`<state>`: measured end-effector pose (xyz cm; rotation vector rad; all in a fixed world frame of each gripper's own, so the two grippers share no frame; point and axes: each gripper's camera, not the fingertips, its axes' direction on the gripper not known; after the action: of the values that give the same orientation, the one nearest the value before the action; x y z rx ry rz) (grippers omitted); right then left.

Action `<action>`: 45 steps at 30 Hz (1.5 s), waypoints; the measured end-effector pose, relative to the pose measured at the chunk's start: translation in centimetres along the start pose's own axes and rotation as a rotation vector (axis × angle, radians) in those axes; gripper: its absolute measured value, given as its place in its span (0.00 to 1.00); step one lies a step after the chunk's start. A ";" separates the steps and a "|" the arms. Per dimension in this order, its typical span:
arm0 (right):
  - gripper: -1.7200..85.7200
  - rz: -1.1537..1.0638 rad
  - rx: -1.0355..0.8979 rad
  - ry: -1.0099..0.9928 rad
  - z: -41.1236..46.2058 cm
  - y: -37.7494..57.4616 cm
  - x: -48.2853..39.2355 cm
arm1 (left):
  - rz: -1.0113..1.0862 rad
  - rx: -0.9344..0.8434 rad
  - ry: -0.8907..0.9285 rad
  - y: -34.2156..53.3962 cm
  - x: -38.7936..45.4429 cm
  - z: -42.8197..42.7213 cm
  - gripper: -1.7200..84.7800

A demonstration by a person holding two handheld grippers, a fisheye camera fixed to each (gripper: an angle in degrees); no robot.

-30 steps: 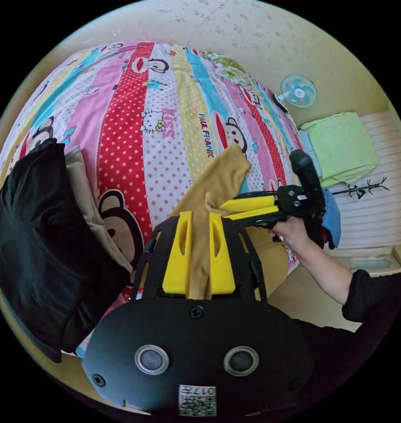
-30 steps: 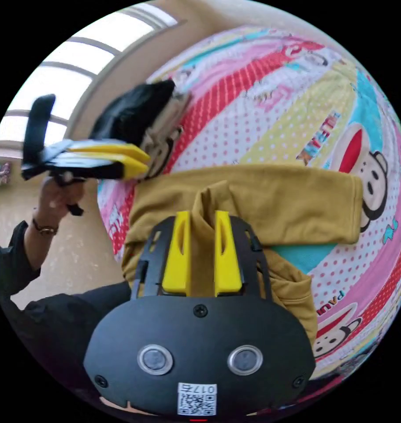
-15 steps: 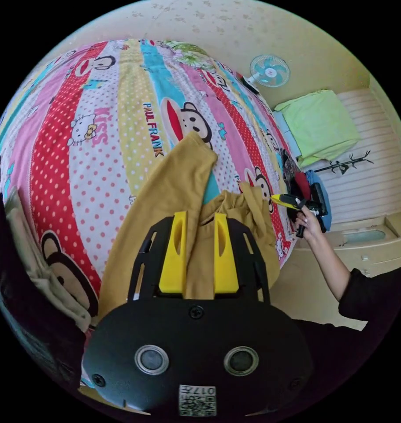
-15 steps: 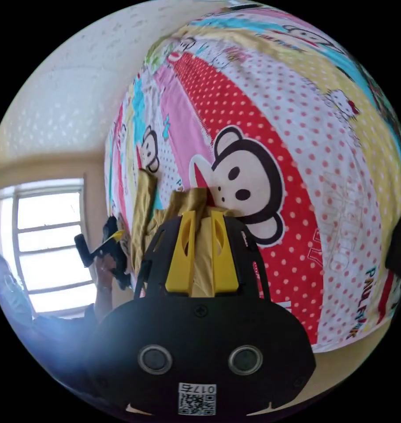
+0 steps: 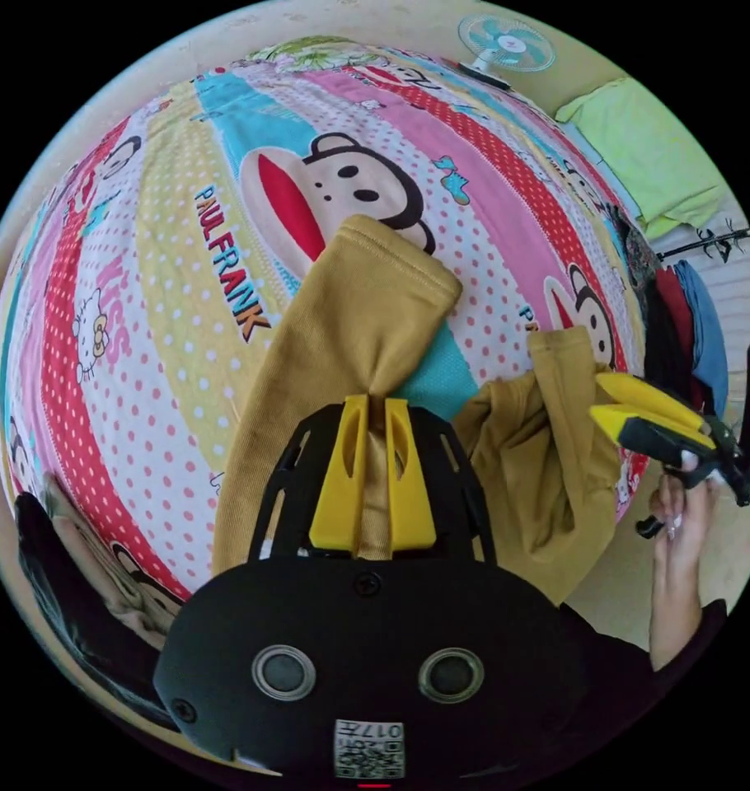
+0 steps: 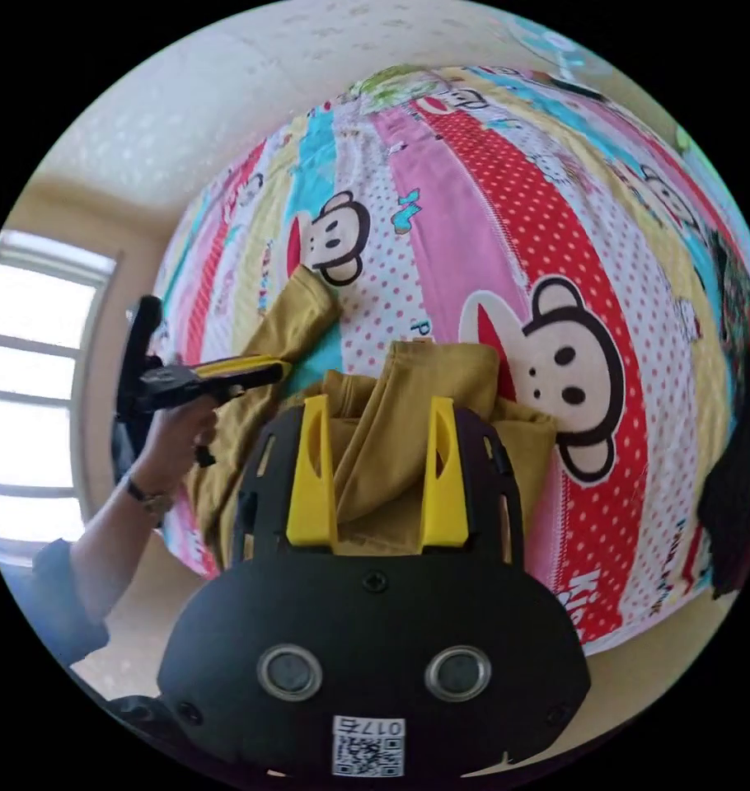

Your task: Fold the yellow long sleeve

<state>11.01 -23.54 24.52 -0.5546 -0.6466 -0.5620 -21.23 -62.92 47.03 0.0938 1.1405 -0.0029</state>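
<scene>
- The yellow long sleeve (image 5: 350, 329) lies on the bed (image 5: 185, 272), which has a bright cartoon cover.
- The left gripper (image 5: 373, 412) pinches a bunch of the yellow cloth tight between its two jaws.
- The right gripper (image 6: 379, 412) has its jaws wide apart. The cloth sits loose between them, and they do not squeeze it.
- In the left gripper view, some of the shirt hangs over the bed's edge.

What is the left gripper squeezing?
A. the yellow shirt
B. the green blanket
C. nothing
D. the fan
A: in the left gripper view the left gripper has its fingers closed tight on a bunched strip of the yellow shirt lying on the cartoon bedspread.
</scene>
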 end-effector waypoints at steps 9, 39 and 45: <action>0.07 0.011 0.199 -0.426 -2.7 3.2 1.9 | -0.148 0.721 0.727 18.9 -14.7 -20.7 0.07; 0.06 0.184 0.122 -0.698 -5.6 19.8 16.5 | 0.183 0.203 0.399 17.0 7.7 -11.2 0.12; 0.09 0.335 0.085 -0.649 -7.8 24.5 21.2 | -0.040 0.197 0.523 24.0 5.8 -6.2 0.13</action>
<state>43.71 -17.42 26.55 -0.7532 -1.1566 -0.0235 -23.20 -38.32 40.94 0.2574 1.6634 -0.1330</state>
